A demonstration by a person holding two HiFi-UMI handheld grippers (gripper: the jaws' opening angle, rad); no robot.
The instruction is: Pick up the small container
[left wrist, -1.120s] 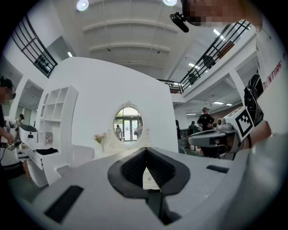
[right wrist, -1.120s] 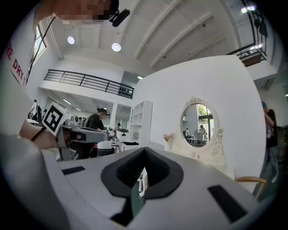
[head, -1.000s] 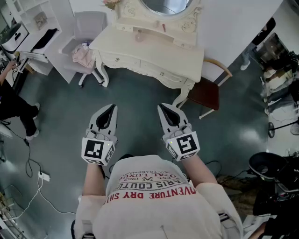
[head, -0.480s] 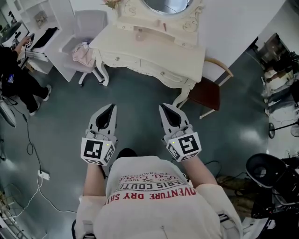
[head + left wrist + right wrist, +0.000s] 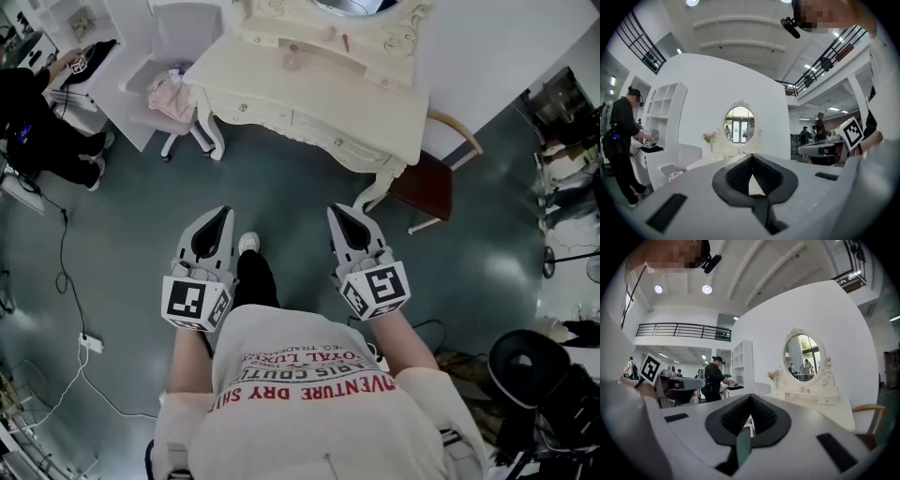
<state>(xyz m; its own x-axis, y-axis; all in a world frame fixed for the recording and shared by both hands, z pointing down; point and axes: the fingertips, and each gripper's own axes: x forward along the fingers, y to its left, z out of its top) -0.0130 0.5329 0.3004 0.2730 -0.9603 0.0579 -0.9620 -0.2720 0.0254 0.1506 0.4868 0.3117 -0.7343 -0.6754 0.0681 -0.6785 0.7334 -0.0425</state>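
Note:
The small container (image 5: 293, 59), a pale pinkish jar, stands on the top of the cream dressing table (image 5: 319, 103) at the far end of the head view. Both grippers are held level over the grey floor, well short of the table and pointing at it. My left gripper (image 5: 223, 215) is shut with nothing in it, and my right gripper (image 5: 337, 212) is shut and empty too. In the left gripper view the left gripper (image 5: 751, 157) faces the table's oval mirror (image 5: 739, 124). The right gripper (image 5: 750, 396) has the mirror (image 5: 804, 357) to its right. The jar is too small to make out in either gripper view.
A white office chair (image 5: 178, 56) with a pink cloth stands left of the table. A wooden chair with a dark red seat (image 5: 422, 185) stands at its right corner. A person in black (image 5: 37, 127) works at shelves on the left. Cables (image 5: 66, 309) cross the floor; black equipment (image 5: 534, 366) sits lower right.
Both grippers have moved forward toward the dressing table, which now sits closer and higher in view. My foot has stepped out between them. The person in black shifted at the left.

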